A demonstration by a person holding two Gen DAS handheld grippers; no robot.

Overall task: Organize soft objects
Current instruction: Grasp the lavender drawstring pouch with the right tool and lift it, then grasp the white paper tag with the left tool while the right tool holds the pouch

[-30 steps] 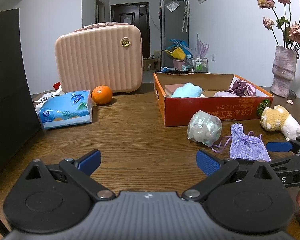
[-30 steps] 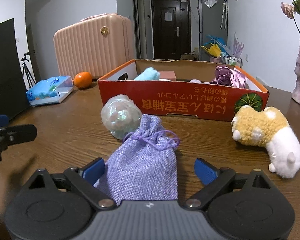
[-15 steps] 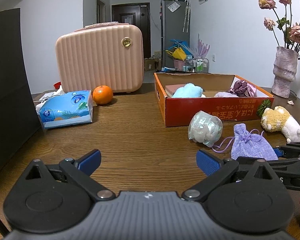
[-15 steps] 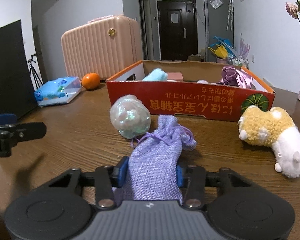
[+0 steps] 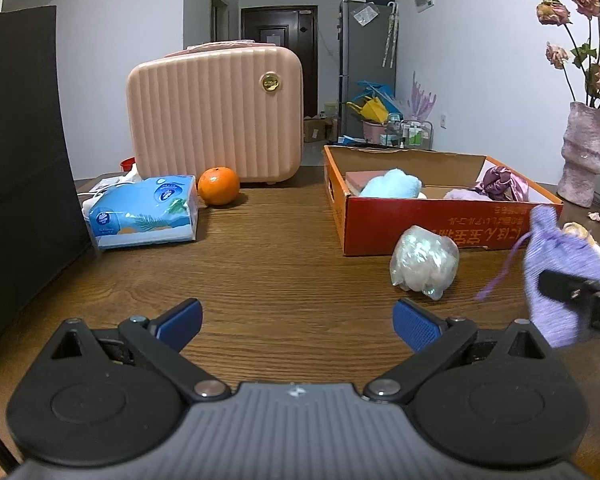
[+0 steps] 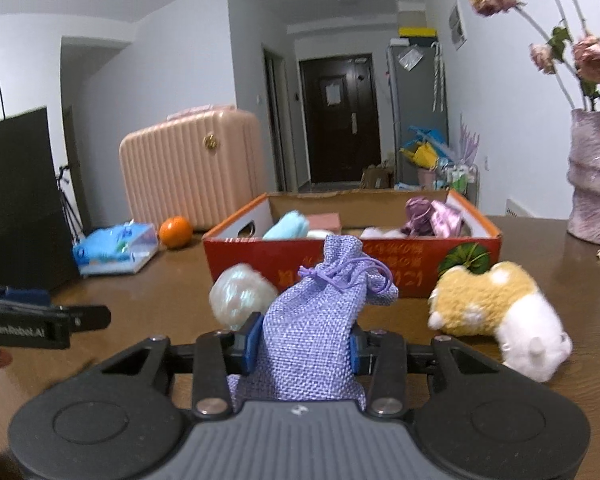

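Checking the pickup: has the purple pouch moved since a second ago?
Yes. The pouch has risen off the table and shifted right, now overlapping the red box front; the right claw grips it.

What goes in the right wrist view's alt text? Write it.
The right gripper is closing on a purple pouch held between its fingers. Behind it sit a red box of soft items, a plush and a pearly ball.
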